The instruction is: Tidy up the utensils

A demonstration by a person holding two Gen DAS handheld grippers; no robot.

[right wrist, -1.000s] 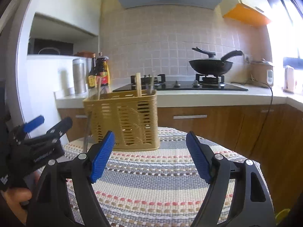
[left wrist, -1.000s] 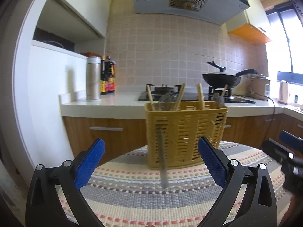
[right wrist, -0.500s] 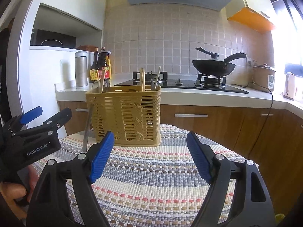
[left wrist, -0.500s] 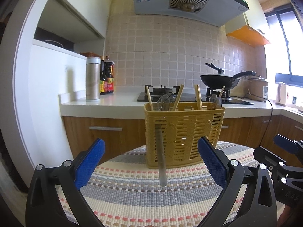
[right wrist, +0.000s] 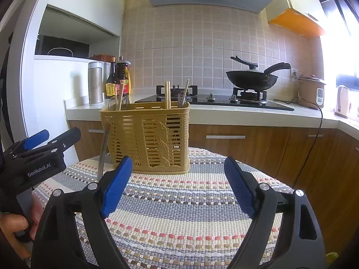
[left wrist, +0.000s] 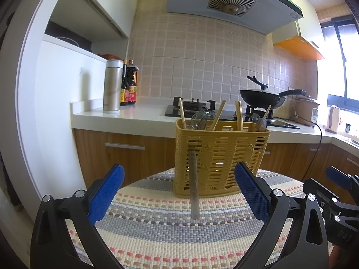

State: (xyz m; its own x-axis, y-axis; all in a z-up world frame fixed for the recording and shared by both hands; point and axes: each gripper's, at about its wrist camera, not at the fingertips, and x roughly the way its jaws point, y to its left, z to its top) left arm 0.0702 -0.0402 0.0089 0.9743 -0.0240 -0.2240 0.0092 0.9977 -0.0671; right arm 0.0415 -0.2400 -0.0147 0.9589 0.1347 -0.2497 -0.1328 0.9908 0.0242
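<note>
Widening a touch more, my right gripper (right wrist: pixel 177 185) jaws have just been opening, nothing between them. Straight ahead of both sets of fingers stands the yellow utensil basket (left wrist: pixel 221 157) on the striped mat (right wrist: pixel 179 213), a grey handle (left wrist: pixel 194 183) leaning against its front. My left gripper (left wrist: pixel 179 195) gapes wide too, holding nothing.

The left gripper (left wrist: pixel 178 192) and the right gripper (right wrist: pixel 177 185) both point forward with jaws wide apart and empty, the right one's having just been opening.
</note>
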